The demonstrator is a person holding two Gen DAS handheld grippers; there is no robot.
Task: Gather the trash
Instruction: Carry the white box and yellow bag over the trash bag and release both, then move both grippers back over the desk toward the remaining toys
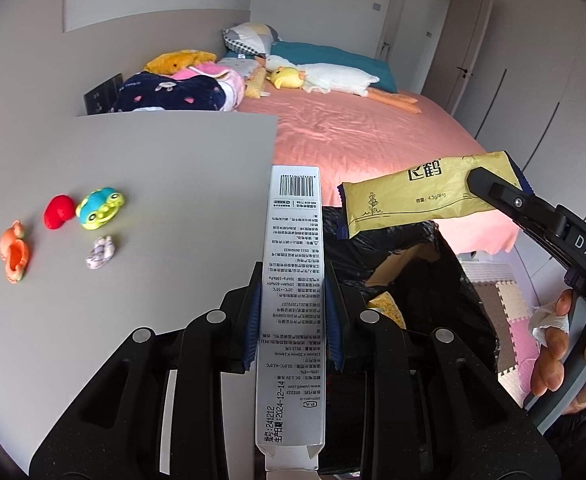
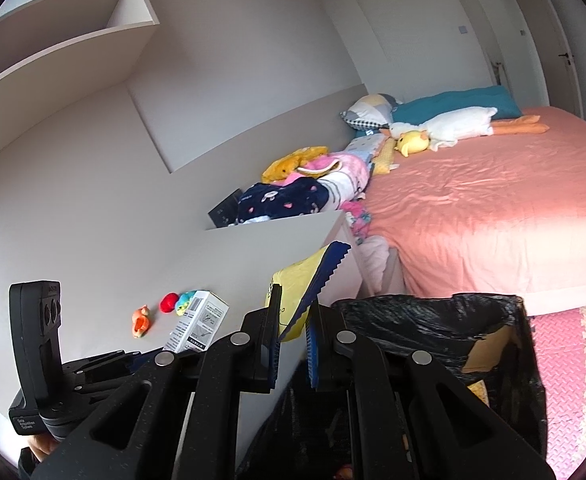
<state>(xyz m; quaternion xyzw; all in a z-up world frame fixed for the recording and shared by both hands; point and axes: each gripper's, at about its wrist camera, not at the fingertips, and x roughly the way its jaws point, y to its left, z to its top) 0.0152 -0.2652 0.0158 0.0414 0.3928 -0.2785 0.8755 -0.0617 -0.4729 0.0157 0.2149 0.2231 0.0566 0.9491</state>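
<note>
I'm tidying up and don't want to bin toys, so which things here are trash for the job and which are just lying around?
For the job:
- long white printed cardboard box, in the left gripper
- yellow plastic wrapper, in the right gripper
- black-lined bin

Lying about:
- red, orange and blue-green toys
- plush white goose

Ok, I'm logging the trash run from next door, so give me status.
Left tool shut on long white printed carton. Right tool shut on yellow plastic packet. Black-lined bin open just below both. Nothing in the way.

Grey table [image 1: 153,168] with small toys [image 1: 100,209]
</note>
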